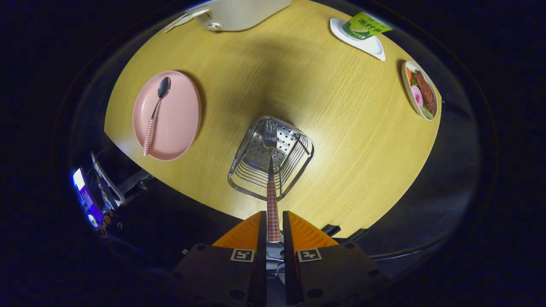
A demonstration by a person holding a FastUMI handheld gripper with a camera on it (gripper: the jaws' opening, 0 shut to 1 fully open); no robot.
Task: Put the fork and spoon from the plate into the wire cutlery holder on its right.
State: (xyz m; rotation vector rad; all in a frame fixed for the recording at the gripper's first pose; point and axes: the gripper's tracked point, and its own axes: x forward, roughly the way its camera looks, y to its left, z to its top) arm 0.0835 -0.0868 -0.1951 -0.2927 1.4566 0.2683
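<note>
Claw (273,224) was seen clamped on the checked handle of the fork (270,170), both fingers pressed to it, tines hung over the wire cutlery holder (294,160) just ahead. Spoon (154,111) was left lying on the pink plate (181,123), well apart to the holder's left. Judged: the fork should be lowered tines-first, kept upright and centred inside the rim, and let go only once seated. Round wooden table (341,128) was noted, with a dish of food (420,94) and a packet on a white dish (364,26) near its far edge; dark surroundings.
</note>
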